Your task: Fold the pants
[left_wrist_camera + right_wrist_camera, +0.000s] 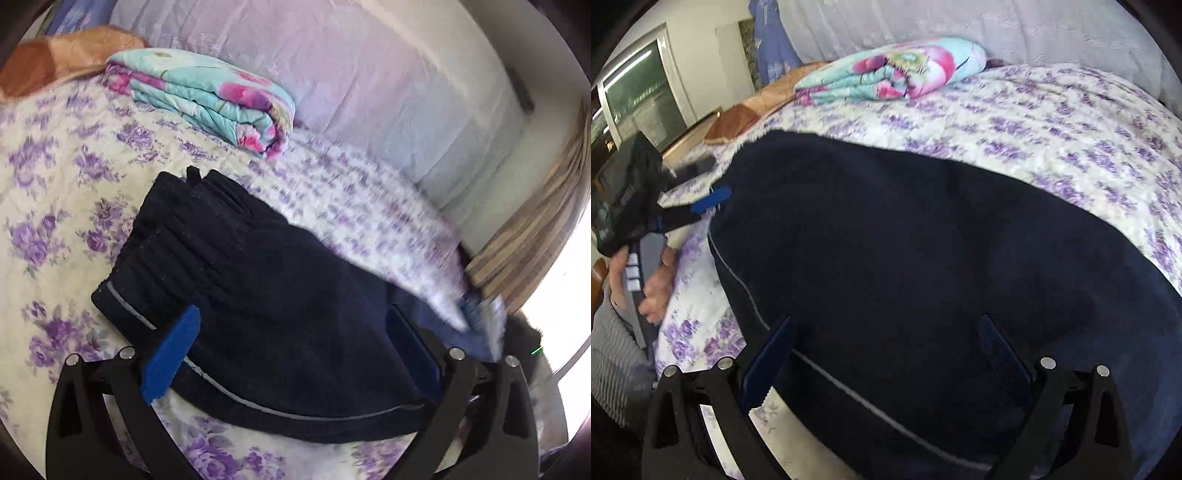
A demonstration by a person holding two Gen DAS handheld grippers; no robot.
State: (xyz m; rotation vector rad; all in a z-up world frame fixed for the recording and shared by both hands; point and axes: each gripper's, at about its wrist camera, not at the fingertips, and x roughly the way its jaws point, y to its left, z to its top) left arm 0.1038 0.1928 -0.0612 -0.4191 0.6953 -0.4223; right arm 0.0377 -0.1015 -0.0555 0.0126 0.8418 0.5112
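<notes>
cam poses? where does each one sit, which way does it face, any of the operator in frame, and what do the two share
Left wrist: on the left gripper, low over the bed, facing the navy pants and headboard; only its own open fingers show.
Right wrist: on the right gripper, facing across the pants toward the left gripper; the person's left hand holds its handle.
Shared: pants, floral bedspread, folded quilt.

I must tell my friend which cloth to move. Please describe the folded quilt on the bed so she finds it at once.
Start from the bed with the cream bedspread printed with purple flowers. At its far end, against the pale lilac headboard, lies the folded turquoise quilt with pink blossoms. The dark navy pants with a grey stripe, nearer, are plain.
</notes>
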